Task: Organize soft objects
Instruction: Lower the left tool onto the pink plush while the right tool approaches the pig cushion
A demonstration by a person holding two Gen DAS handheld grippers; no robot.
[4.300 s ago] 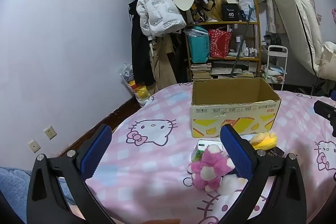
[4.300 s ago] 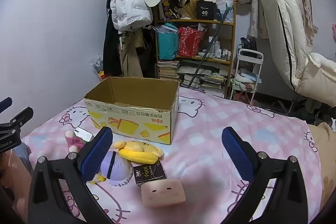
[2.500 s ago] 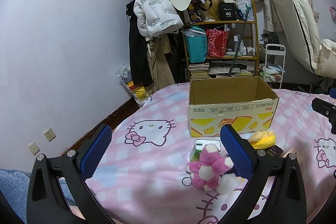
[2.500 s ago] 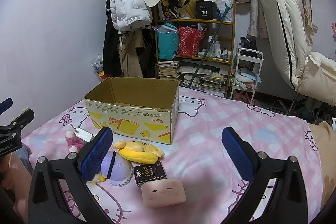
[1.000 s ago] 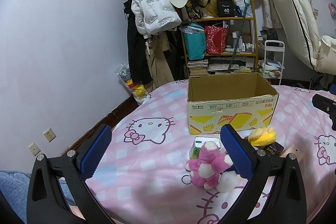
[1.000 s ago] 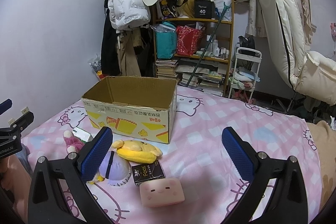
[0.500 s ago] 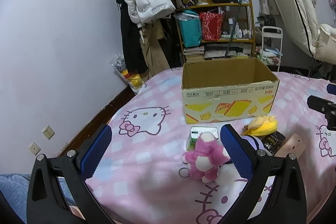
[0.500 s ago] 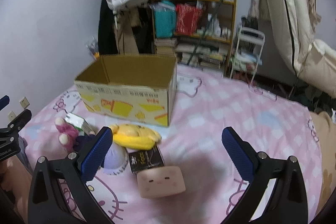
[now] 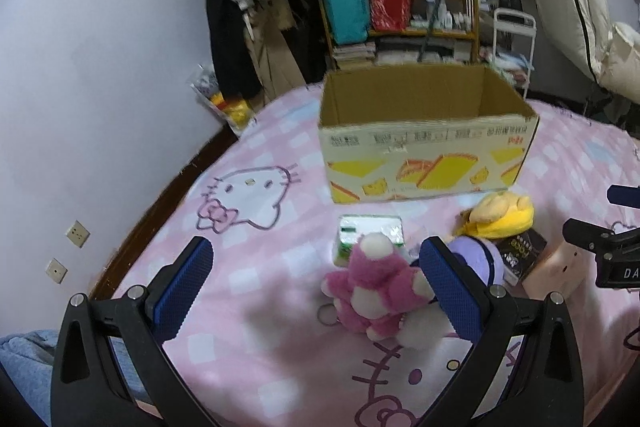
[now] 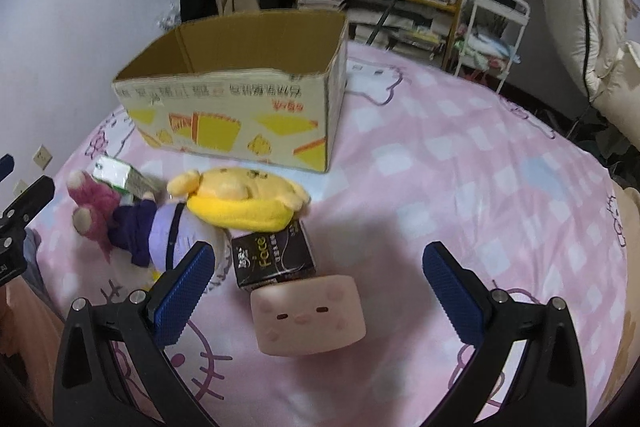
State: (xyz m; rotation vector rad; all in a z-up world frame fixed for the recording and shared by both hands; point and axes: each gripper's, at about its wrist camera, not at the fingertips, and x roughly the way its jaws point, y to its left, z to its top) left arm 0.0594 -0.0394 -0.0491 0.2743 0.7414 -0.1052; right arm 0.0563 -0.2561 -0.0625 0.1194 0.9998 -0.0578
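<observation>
A cluttered bedroom, pink cartoon-cat bed [image 10: 460, 163] with an empty cardboard box [image 10: 240, 107] on it; the right tool [image 10: 316, 279] hangs spread wide over the peach squishy cushion [image 10: 308, 315], so I'd straddle it squarely and squeeze gently, while the left tool [image 9: 316, 279], also agape, tilts down beside the pink plush [image 9: 372, 287]

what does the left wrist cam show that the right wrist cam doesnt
Only the left wrist view shows the pink plush from the front, lying between the open left gripper fingers, and the hello kitty print on the bedsheet. Only the right wrist view shows the face on the peach squishy block, which sits between the open right gripper fingers, and the label of the black pack. Both show the cardboard box, yellow plush, purple plush and green pack.
</observation>
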